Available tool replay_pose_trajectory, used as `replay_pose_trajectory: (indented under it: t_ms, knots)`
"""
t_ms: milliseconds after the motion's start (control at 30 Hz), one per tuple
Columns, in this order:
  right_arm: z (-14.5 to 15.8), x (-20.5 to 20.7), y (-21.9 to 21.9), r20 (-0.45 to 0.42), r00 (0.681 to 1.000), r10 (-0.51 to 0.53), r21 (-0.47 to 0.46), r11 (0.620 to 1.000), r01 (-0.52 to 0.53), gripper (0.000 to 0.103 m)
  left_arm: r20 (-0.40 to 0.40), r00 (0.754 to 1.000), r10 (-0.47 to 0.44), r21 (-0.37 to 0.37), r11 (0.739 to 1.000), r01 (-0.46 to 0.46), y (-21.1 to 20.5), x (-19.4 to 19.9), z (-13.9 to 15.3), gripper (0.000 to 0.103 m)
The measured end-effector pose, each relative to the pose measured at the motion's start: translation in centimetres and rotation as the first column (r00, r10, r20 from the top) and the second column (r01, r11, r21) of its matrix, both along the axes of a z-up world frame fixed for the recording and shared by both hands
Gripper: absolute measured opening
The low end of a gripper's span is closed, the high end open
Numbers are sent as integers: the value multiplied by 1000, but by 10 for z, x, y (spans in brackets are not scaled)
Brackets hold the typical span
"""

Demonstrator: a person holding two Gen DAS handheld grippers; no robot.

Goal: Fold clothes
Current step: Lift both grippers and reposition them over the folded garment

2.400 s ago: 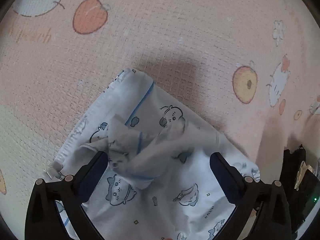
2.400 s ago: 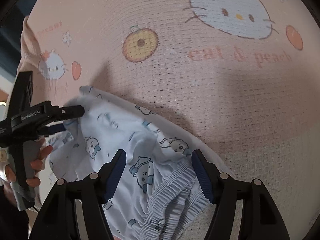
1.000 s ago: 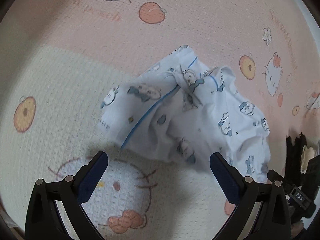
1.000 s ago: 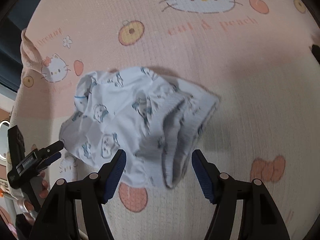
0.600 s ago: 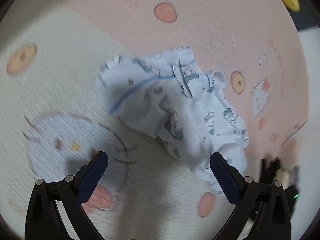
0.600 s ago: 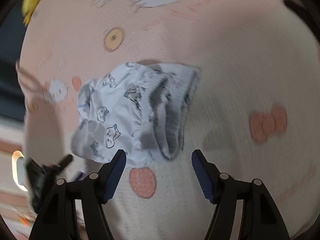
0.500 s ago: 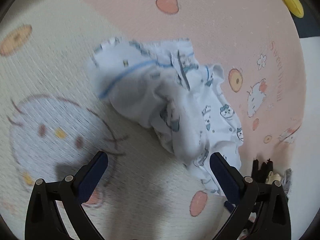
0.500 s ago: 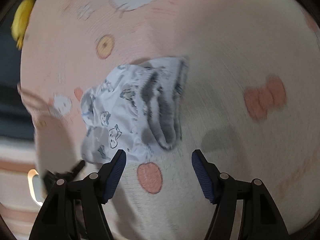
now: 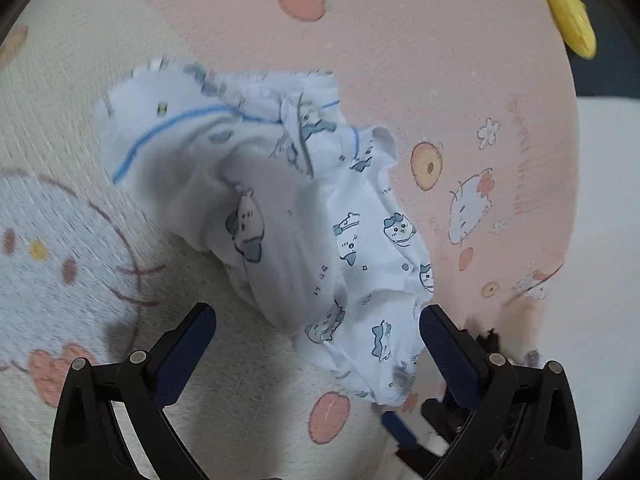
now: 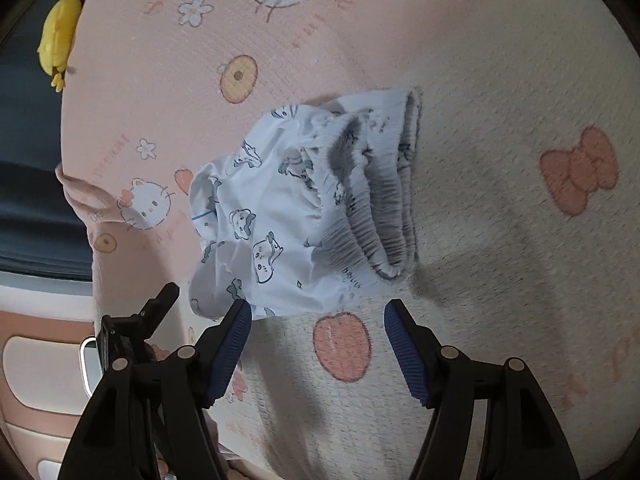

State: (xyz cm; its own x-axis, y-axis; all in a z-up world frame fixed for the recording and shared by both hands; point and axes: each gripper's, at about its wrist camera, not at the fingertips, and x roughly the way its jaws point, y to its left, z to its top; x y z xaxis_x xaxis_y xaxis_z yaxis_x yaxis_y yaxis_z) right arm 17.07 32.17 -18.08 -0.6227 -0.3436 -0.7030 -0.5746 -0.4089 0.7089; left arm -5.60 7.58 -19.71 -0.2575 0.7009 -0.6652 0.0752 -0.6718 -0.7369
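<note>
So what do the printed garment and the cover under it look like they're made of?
The printed garment looks like thin, matte woven cotton: soft crumpling, with a gathered, ribbed elastic waistband. The cover looks like a thicker, textured knit or waffle-weave fabric, matte, with a visible grid of small cells. Neither can be confirmed by sight.

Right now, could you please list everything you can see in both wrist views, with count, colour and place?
garment: one, white with blue cartoon prints and a blue line, crumpled on the blanket ahead of both claws, gathered waistband toward the cream part.
blanket: one, pink and cream with cat, peach and bow prints, under the garment.
yellow toy: one, yellow, past the blanket's far edge.
left claw: one, black with dark blue pads, open, empty, just short of the garment.
right claw: one, black with blue pads, open, empty, above a peach print near the garment's edge.
</note>
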Motion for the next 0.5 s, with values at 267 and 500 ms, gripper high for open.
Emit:
replay_pose_trajectory:
  t_ms: [267, 500]
  knots:
    - [-34, 3, -12, -13, 996, -92, -194, 977, 88, 69, -21, 999, 34, 129, 991, -31, -14, 15, -15, 103]
    - [-43, 5, -9, -73, 980, -187, -266, 950, 161, 72, -75, 996, 39, 99, 995, -31, -8, 24, -11, 103]
